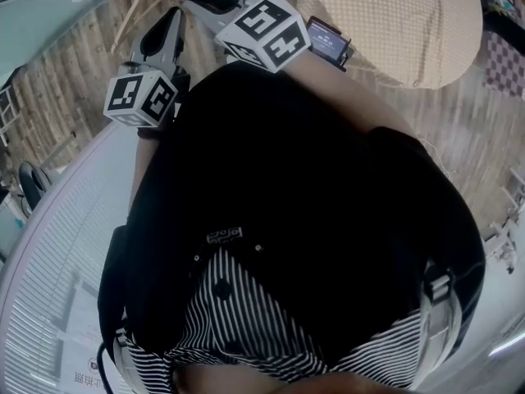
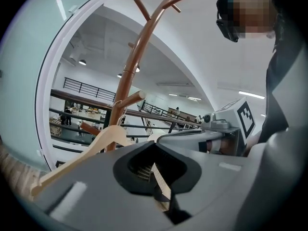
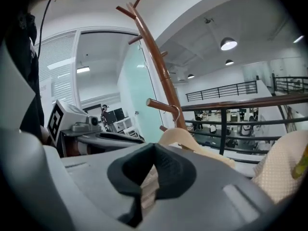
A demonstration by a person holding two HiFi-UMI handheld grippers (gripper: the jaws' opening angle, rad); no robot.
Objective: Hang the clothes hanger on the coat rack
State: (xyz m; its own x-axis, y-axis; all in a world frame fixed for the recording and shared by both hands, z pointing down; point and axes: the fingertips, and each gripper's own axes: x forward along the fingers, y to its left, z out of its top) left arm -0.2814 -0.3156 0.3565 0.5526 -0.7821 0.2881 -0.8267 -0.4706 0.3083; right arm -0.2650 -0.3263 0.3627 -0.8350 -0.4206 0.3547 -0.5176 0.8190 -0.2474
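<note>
1. Already past the pick-up, it seems: carrying the clothes hanger (image 2: 99,139) in the air, off any surface, just on the near side of the coat rack (image 2: 133,61).
2. Gripping it on the left with the left gripper (image 2: 155,173), fingers (image 2: 132,170) pressed together on a pale strip of its wood.
3. Gripping it on the right with the right gripper (image 3: 150,174), fingers (image 3: 175,170) likewise clamped tight on the pale wood, nothing else between them.
4. Holding the metal hook (image 3: 178,115) right beside a low peg (image 3: 160,104) of the rack, at about the peg's underside in the right gripper view; impossible to tell whether touching, and not plainly looped over it.
5. Judged as not hung yet, with both grips apparently bearing the weight.
6. Left to do: raise the hook over the peg, lower it until seated, then spread both pairs of fingers and draw back towards the near side.
</note>
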